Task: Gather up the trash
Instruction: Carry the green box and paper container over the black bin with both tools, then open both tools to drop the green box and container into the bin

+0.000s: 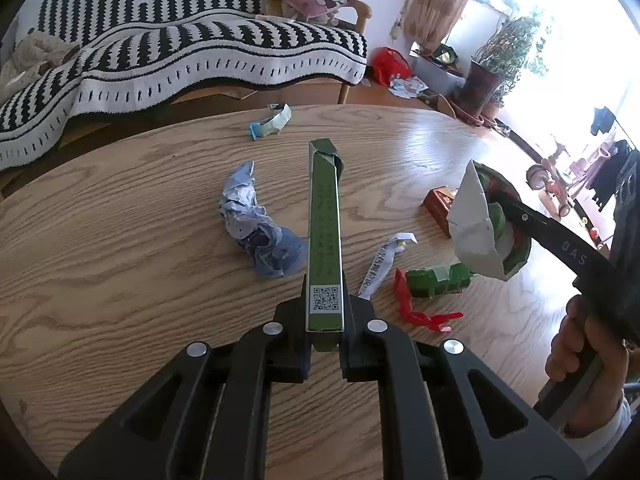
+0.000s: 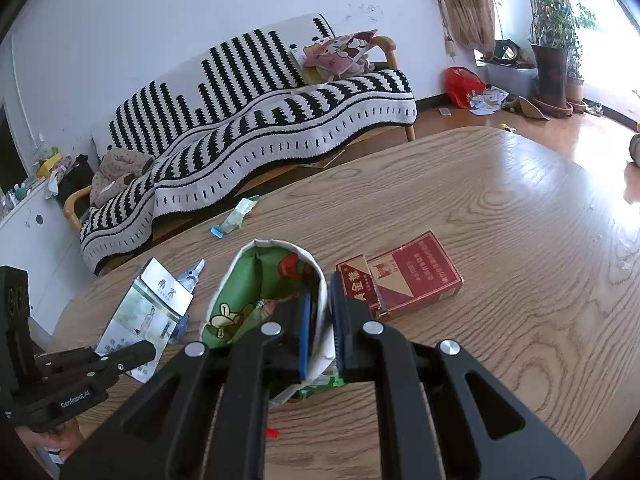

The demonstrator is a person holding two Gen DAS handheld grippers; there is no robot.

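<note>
My left gripper is shut on the near end of a long flattened green box, which points away over the wooden table. In the right wrist view this left gripper holds the box at lower left. My right gripper is shut on the wall of an open green snack bag, one finger inside it. The left wrist view shows that bag lifted off the table at right. Loose on the table are a crumpled blue-grey wrapper, a red cigarette pack, a paper strip and a green crushed pack.
A small blue-white wrapper lies near the table's far edge. A red plastic scrap lies by the crushed pack. Beyond the table stands a sofa with a striped blanket. A red bag and a potted plant are on the floor.
</note>
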